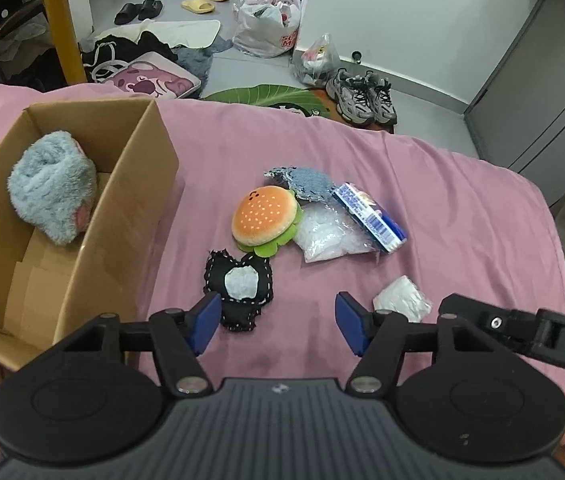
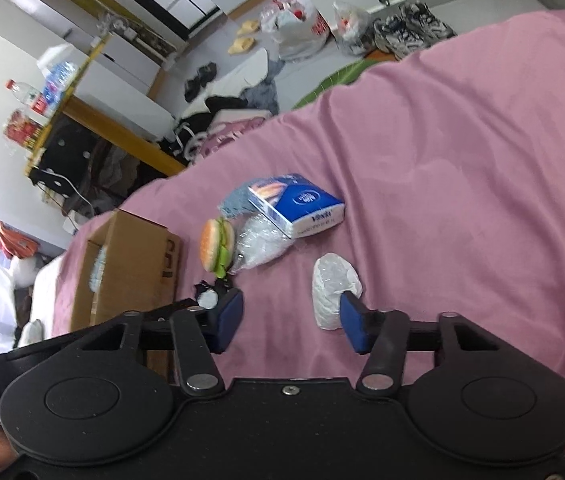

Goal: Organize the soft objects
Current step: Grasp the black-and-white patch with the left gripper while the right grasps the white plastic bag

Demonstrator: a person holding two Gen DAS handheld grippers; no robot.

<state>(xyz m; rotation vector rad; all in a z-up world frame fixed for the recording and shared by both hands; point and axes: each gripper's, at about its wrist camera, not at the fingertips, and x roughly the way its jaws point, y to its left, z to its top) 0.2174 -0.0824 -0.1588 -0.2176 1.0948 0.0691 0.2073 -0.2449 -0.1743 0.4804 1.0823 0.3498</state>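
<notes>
surface: i see a pink bedsheet [image 1: 422, 184] covering the bed.
box: an open cardboard box [image 1: 130, 200] sits on the left of the sheet, with a fluffy blue plush [image 1: 52, 188] inside it.
loose items: a burger plush [image 1: 264, 216] lies mid-sheet, touching a denim patch [image 1: 306, 182], a clear bag of white filling [image 1: 328, 238] and a blue tissue pack [image 1: 370, 210].
nearest items: a black stitched plush [image 1: 240, 284] and a small white bundle [image 1: 402, 298].
left gripper [image 1: 276, 326]: my claw is spread apart, holding nothing, the black plush just past its left fingertip.
right gripper [image 2: 292, 322]: spread apart, empty, tilted view; the white bundle [image 2: 334, 288] touches or overlaps its right fingertip.
</notes>
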